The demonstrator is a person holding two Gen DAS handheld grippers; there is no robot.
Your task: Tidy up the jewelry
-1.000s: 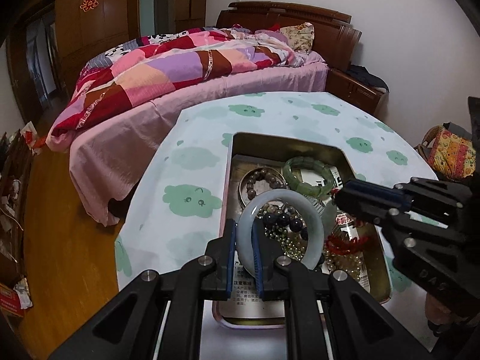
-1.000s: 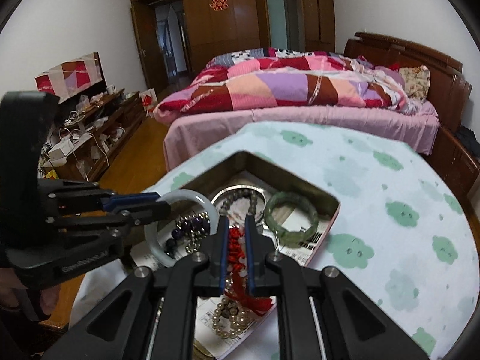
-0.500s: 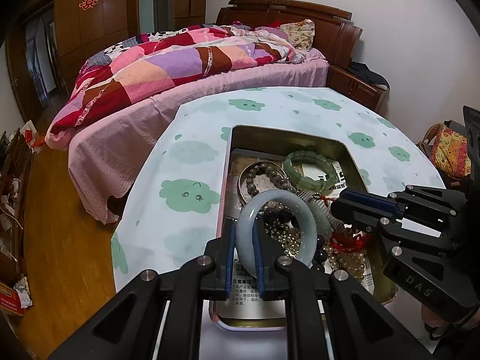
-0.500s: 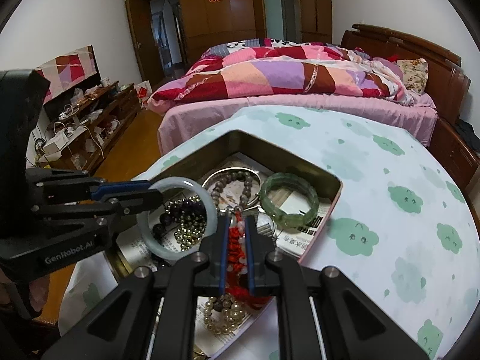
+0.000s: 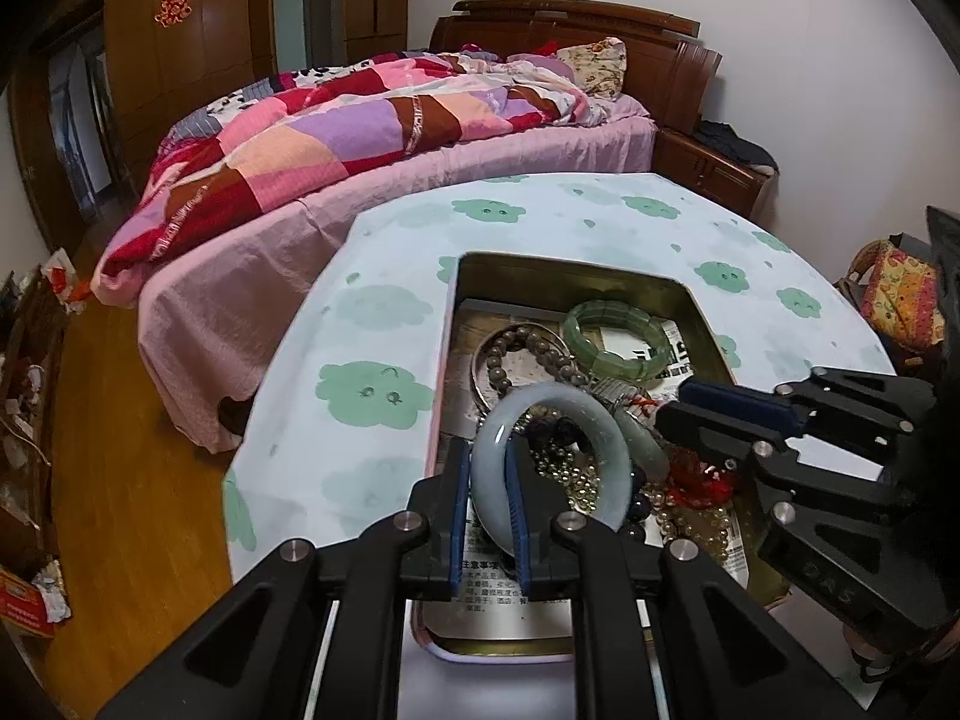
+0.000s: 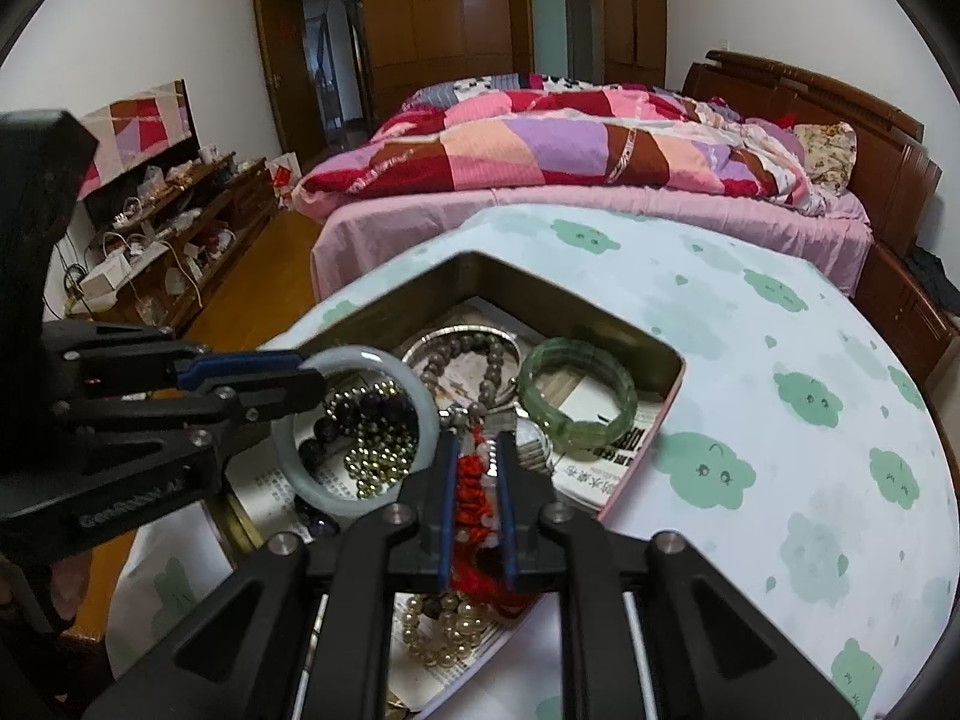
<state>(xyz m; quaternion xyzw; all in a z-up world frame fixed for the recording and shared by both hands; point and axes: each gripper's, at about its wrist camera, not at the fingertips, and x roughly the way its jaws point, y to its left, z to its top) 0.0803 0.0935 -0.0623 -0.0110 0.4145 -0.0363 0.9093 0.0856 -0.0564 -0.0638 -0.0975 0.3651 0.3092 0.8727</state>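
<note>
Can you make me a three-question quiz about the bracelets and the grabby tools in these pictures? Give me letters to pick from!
1. Where is the green bracelet?
A. On the bed
B. In the tin tray
C. On the floor

2. What colour is the beaded piece in the right tool?
A. Red
B. Blue
C. Yellow

3. What is the left tool doing?
A. Open and holding nothing
B. Shut on a spoon
C. Shut on the pale bangle

Answers:
1 B, it lies inside the tray's far end.
2 A, the red beaded bracelet sits between its fingers.
3 C, its fingers pinch the bangle's rim.
</note>
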